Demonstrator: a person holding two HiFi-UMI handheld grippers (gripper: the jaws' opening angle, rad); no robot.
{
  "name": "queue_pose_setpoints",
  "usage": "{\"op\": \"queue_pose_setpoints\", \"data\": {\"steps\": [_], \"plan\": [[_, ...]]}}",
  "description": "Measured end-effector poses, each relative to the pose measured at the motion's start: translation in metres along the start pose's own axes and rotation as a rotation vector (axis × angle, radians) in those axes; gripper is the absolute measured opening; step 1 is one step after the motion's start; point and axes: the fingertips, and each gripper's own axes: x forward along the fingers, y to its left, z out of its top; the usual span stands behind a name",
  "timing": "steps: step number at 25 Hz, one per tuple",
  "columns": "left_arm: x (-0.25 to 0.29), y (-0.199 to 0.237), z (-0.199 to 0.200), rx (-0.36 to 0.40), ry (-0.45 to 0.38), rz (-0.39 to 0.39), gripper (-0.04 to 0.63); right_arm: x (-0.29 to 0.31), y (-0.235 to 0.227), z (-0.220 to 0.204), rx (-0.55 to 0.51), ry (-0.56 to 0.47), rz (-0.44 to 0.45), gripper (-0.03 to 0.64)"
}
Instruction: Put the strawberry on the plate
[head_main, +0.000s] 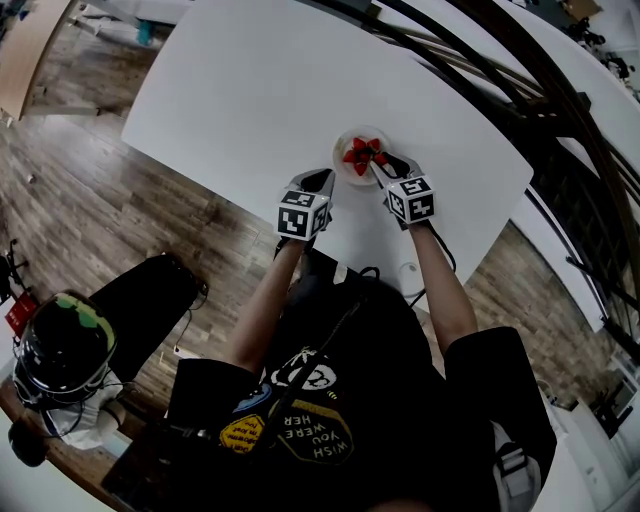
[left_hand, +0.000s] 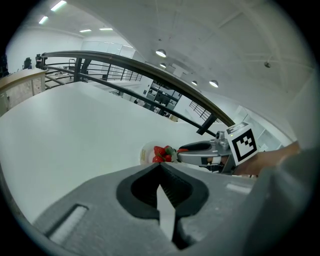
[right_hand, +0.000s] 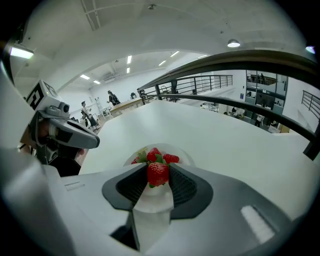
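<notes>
**Strawberry pinched at the plate's edge**

The right gripper (right_hand: 158, 175) pinches a red strawberry (right_hand: 158, 173) between its two dark pads, low in the centre of the right gripper view. The berry is at the near rim of a small round pale plate (right_hand: 182, 151). Whether it touches the plate cannot be told. Other red strawberries (right_hand: 170, 158) lie on the plate. The plate stands on the white table (head_main: 250, 100), right of centre in the head view. The left gripper (left_hand: 160, 167) is just left of the plate, its jaws pressed together on nothing.
</notes>
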Motion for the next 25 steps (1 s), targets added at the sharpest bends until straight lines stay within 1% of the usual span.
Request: {"op": "queue_pose_setpoints", "data": {"steps": [12, 20, 25], "plan": [[-0.003, 0.009, -0.005, -0.021, 0.003, 0.014, 0.005, 0.012, -0.001, -0.008, -0.021, 0.042, 0.011, 0.137], [0.002, 0.009, -0.005, -0.03, -0.001, 0.01, 0.005, 0.018, -0.004, -0.013, -0.034, 0.072, 0.011, 0.137], [-0.001, 0.011, -0.004, -0.022, -0.002, 0.004, 0.005, 0.025, -0.002, -0.016, -0.06, 0.106, -0.003, 0.137]]}}
